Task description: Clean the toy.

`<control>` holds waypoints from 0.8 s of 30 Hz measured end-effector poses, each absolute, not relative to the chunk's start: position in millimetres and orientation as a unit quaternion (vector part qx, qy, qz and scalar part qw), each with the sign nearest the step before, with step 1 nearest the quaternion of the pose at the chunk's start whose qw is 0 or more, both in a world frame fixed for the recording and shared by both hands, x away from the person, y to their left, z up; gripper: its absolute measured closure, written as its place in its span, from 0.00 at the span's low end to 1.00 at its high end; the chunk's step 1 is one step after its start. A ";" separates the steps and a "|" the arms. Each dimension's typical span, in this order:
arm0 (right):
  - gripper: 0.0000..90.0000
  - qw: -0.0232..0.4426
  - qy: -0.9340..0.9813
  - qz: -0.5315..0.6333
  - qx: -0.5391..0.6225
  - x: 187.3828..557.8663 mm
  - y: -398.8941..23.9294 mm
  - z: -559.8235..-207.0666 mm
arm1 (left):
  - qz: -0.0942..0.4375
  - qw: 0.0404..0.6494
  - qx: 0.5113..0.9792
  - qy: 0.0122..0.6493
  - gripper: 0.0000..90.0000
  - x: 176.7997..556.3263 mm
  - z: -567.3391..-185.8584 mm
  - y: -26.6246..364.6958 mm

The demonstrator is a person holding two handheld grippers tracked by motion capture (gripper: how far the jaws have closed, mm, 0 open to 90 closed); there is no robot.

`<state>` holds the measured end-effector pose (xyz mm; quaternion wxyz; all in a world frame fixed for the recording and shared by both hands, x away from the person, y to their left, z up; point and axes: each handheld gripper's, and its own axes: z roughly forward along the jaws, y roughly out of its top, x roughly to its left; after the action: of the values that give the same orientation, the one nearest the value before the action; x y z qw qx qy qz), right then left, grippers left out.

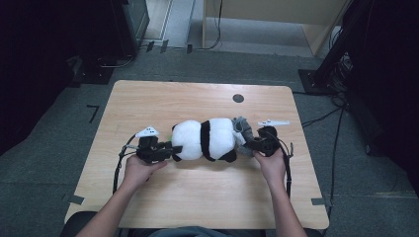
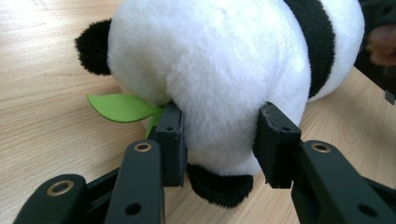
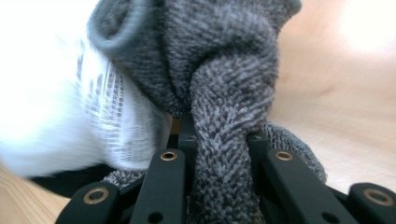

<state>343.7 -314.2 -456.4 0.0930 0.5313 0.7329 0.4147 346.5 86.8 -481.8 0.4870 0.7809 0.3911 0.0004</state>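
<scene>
A black-and-white plush panda (image 1: pixel 205 139) lies on its side across the middle of the wooden table (image 1: pixel 197 98). My left gripper (image 1: pixel 170 149) is at the panda's left end, shut on its white fur (image 2: pixel 219 84); both pads press into the plush, and a green felt leaf (image 2: pixel 121 107) sticks out beside the left jaw. A grey fuzzy sock (image 1: pixel 242 127) lies at the panda's right end. My right gripper (image 1: pixel 249 144) is shut on a bunched fold of this grey sock (image 3: pixel 224 116), with white ribbed fabric (image 3: pixel 112 112) just to its left.
A round dark grommet hole (image 1: pixel 238 98) sits near the table's far edge. Cables (image 1: pixel 118 168) trail from both grippers over the tabletop. Dark stands and equipment ring the table on the grey floor.
</scene>
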 end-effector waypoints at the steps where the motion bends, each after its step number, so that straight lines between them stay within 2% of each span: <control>1: 0.85 0.093 0.733 0.415 0.531 343.7 -314.2 -456.4 | 0.000 0.487 0.781 0.391 0.65 346.5 -481.7 86.7; 2: 0.85 0.112 0.730 0.427 0.521 337.8 -314.2 -440.0 | 0.001 0.487 0.781 0.391 0.65 346.3 -481.6 86.7; 3: 0.85 0.112 0.730 0.427 0.521 337.8 -314.2 -440.0 | 0.001 0.487 0.781 0.390 0.65 346.1 -481.5 86.6; 6: 0.85 0.134 0.729 0.458 0.491 327.1 -305.5 -411.7 | 0.002 0.486 0.782 0.389 0.65 345.5 -481.4 86.5; 15: 0.85 0.141 0.754 0.486 0.419 314.5 -258.8 -383.4 | 0.002 0.487 0.782 0.389 0.66 344.2 -479.8 85.4; 22: 0.85 0.096 0.785 0.497 0.358 309.4 -204.0 -386.1 | 0.000 0.487 0.782 0.390 0.66 343.2 -478.8 84.7; 24: 0.85 0.055 0.798 0.497 0.336 304.9 -178.8 -399.8 | 0.000 0.487 0.781 0.390 0.67 343.2 -478.7 84.7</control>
<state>304.9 -178.8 -399.8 0.0545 0.3362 0.7979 0.4973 343.2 84.7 -478.7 0.4871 0.7812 0.3905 -0.0002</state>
